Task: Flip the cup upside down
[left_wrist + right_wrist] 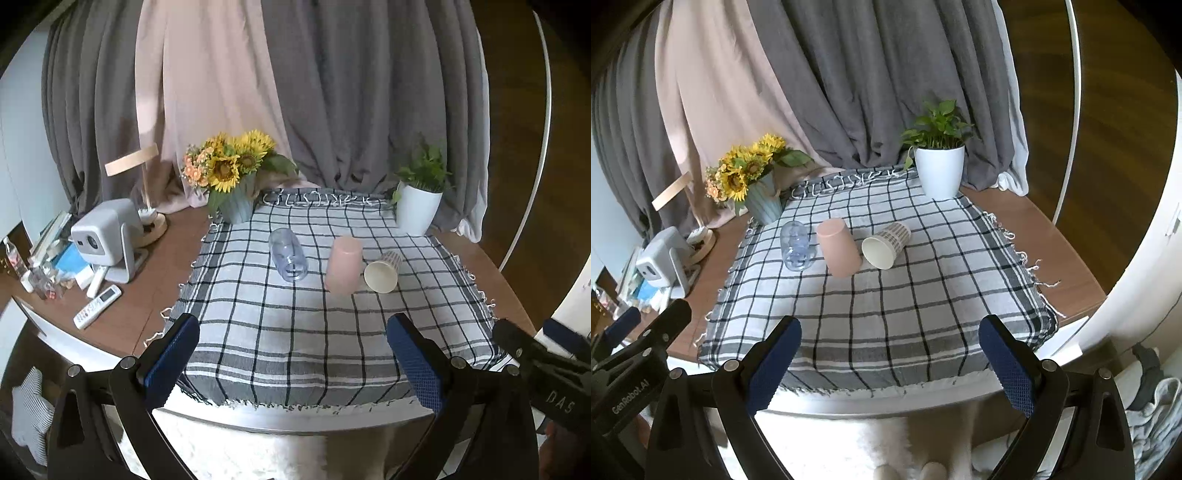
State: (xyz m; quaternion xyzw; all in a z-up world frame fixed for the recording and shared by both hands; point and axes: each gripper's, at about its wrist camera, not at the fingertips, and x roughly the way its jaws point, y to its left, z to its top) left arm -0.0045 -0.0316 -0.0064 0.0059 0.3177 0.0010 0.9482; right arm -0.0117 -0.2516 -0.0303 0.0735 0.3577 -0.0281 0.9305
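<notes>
Grey and pale pink curtains (332,92) hung behind a brown table (144,306) draped with a black-and-white checked cloth (314,332), on which three cups sat in a row near the far half. A white pot holding a green plant (940,170) stood at the cloth's far right corner, and a blue pot of sunflowers (231,177) stood at its far left corner. Off the cloth to the left sat a small grey projector (107,232) with a white remote control (96,306) lying just in front of it.

The pink cup (839,246) stood mouth-down in the middle of the row. A clear plastic cup (797,245) lay on its side to its left, mouth toward the cameras. The paper cup (886,244) with the patterned wall lay on its side just to the right of the pink one, its white inside facing the cameras.

The left gripper (295,354) hovered over the near edge of the table, its blue-padded jaws spread wide with nothing between them. The right gripper (890,354) was held beside it, jaws likewise wide apart and empty, well short of the cups.
</notes>
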